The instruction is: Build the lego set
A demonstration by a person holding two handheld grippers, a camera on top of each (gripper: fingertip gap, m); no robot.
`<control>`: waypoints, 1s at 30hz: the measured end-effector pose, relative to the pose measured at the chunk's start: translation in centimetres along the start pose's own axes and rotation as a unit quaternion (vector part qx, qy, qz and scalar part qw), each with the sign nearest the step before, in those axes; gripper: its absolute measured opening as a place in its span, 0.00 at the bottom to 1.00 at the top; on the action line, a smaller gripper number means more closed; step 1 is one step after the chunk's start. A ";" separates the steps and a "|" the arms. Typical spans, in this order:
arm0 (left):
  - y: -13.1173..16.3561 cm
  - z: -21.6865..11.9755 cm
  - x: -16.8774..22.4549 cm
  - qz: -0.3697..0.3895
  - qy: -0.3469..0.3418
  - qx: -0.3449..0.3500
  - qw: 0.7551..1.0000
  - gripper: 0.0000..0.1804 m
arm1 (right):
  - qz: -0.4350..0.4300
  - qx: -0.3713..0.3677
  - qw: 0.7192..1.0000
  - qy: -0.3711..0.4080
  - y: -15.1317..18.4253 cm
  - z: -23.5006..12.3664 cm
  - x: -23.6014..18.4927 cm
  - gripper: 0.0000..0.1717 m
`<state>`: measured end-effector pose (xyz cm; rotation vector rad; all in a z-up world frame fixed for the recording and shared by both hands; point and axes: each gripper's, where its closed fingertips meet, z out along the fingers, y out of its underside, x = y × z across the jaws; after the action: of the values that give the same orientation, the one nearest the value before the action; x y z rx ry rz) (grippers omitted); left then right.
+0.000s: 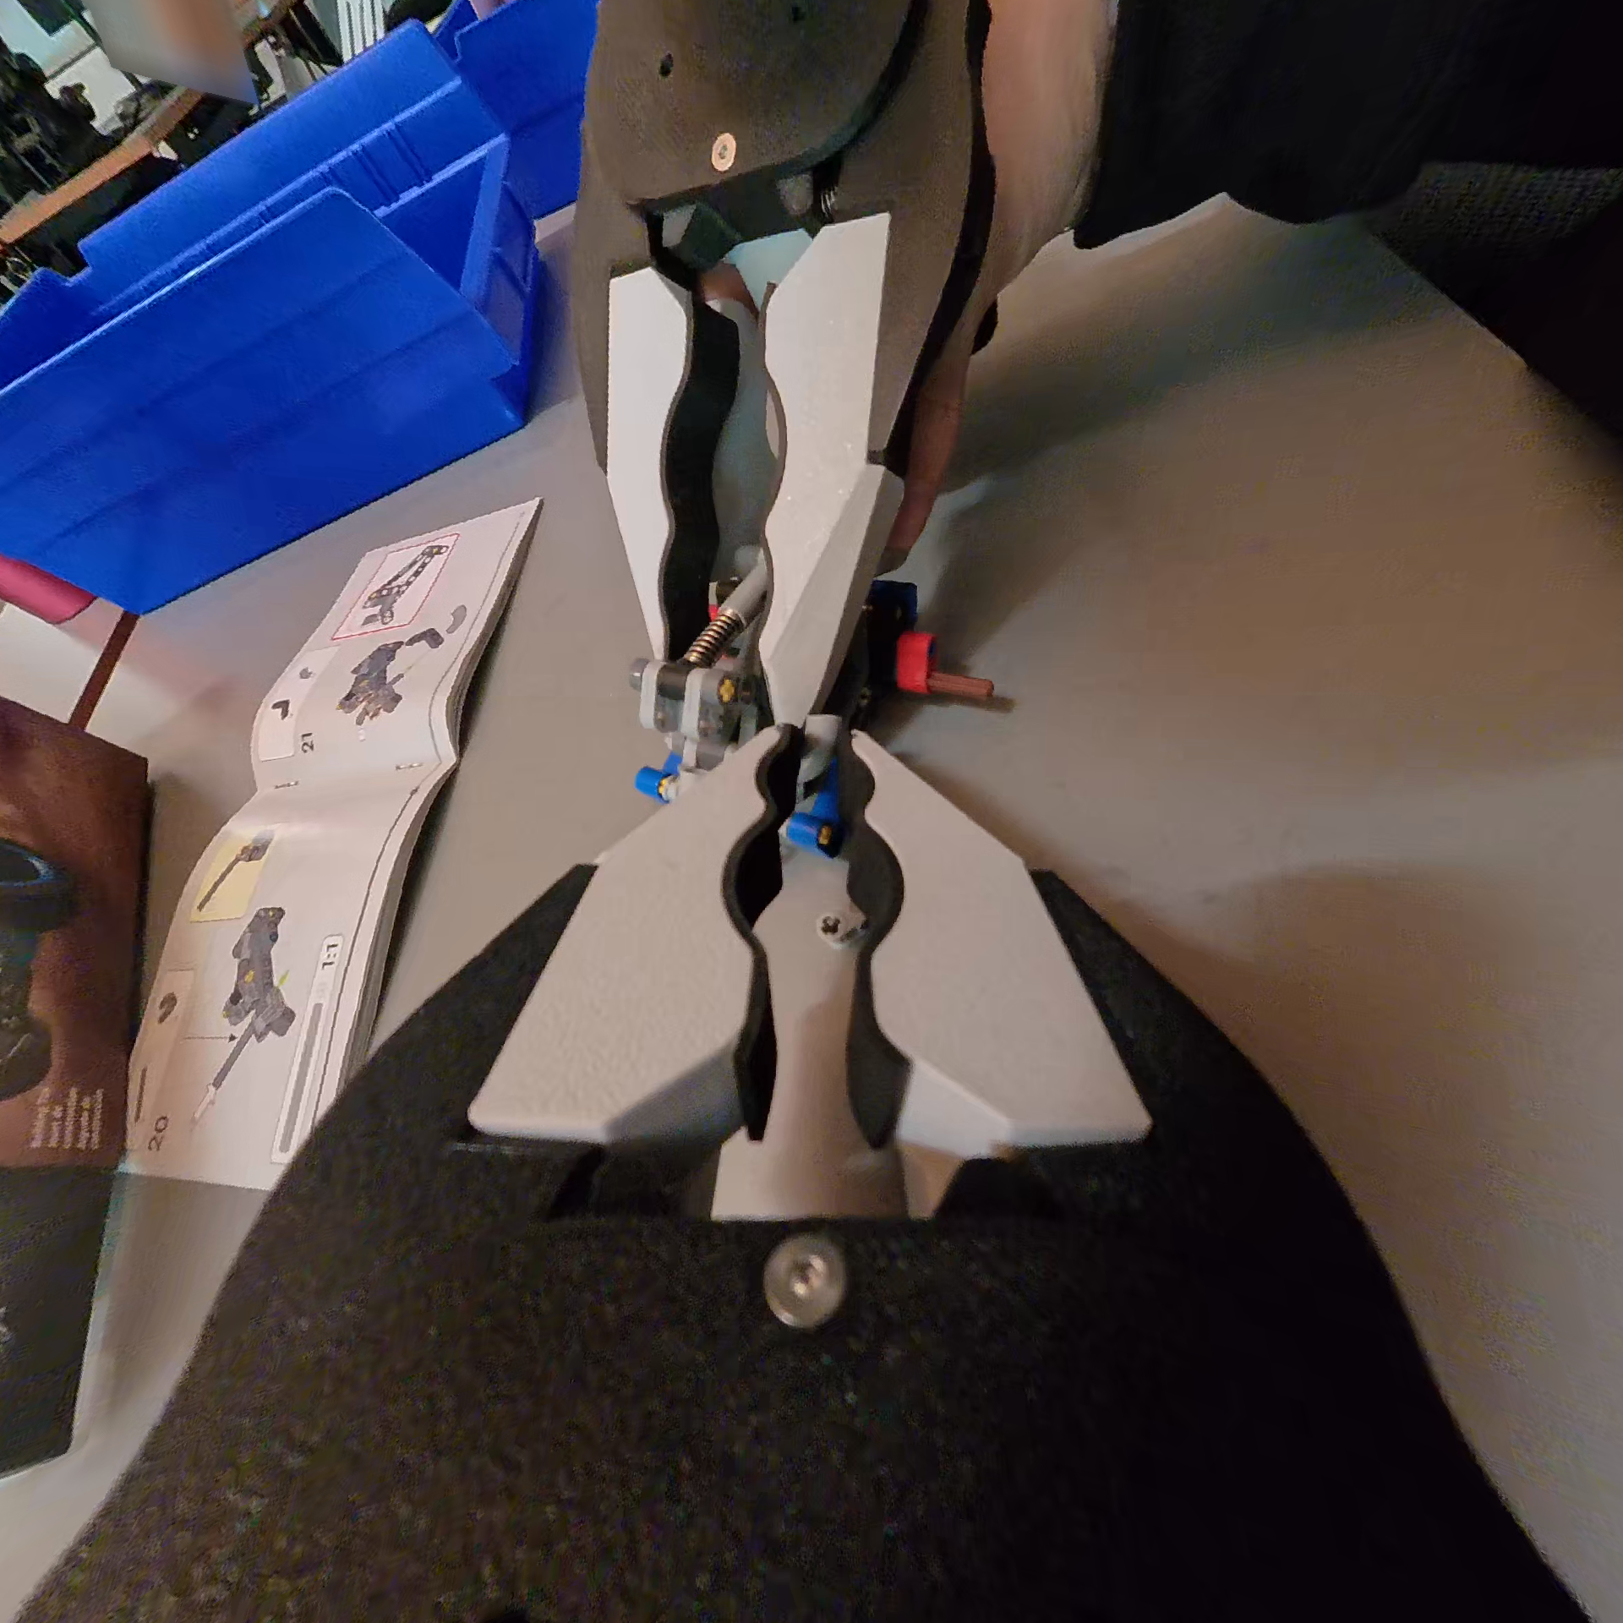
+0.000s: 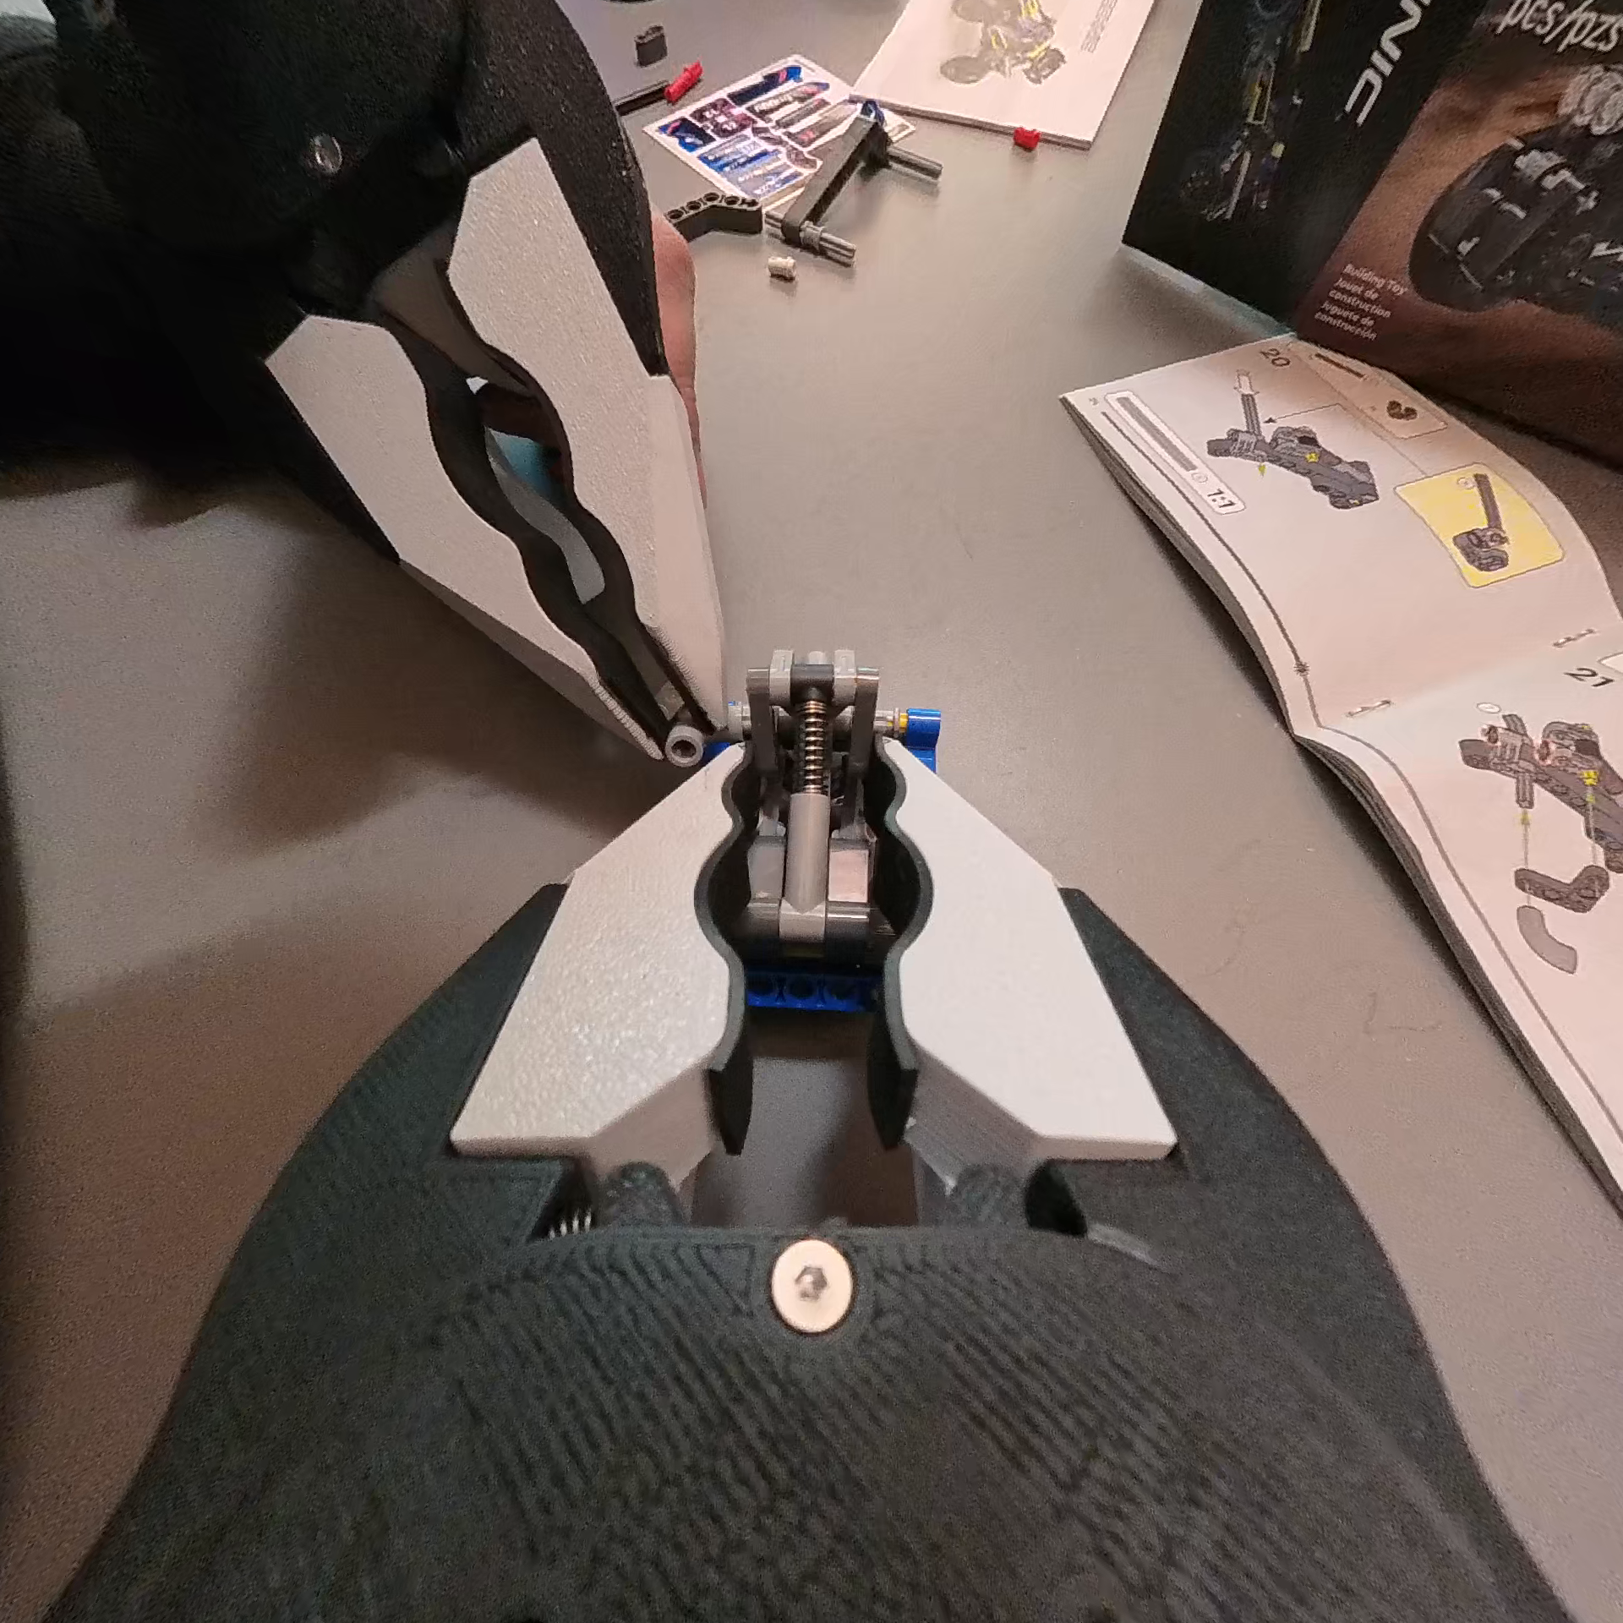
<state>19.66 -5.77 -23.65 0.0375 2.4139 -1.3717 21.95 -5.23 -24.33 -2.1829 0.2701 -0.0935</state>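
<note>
**Between the right jaws, a sprung assembly; a grey bush at its side**

The right gripper is clamped on a grey-and-blue brick assembly, pads against its flanks, the spring strut pointing out past the tips. Just left of those tips, the left gripper has its jaws pinched together on a small grey bush, next to the assembly's cross-axle. Both hover low over the counter. An open instruction booklet lies to the right.

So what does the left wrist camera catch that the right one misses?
Only the left wrist view: blue storage bins and a red bush on a brown axle. Only the right wrist view: a sticker sheet and loose parts. Both: the open instruction booklet, the toy box, the grey brick assembly with a spring gripped by the right gripper, and the left gripper pinching a small grey piece.
</note>
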 end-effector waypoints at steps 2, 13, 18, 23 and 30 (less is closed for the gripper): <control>0.0 0.0 0.0 0.001 -0.001 0.000 1.000 0.03 | -0.001 0.000 1.000 -0.001 0.0 0.0 0.0 0.13; 0.1 0.1 0.2 0.046 -0.001 0.003 0.999 0.03 | -0.011 -0.011 1.000 -0.008 0.0 0.0 -0.2 0.13; -0.1 0.0 0.2 0.060 0.002 0.014 0.998 0.03 | -0.002 -0.003 1.000 -0.016 0.0 0.0 -0.2 0.13; -0.4 -0.4 0.5 0.043 0.019 0.026 0.999 0.04 | -0.014 0.013 0.999 -0.040 -0.1 -0.1 -0.8 0.13; 0.4 -1.6 -0.9 -0.036 0.026 0.019 0.999 0.16 | -0.056 0.006 0.998 -0.037 0.1 0.2 -1.3 0.26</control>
<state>20.14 -4.08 -22.96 -0.0042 2.4544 -1.4665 20.68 -4.82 -24.45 -2.1844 0.1041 -0.0767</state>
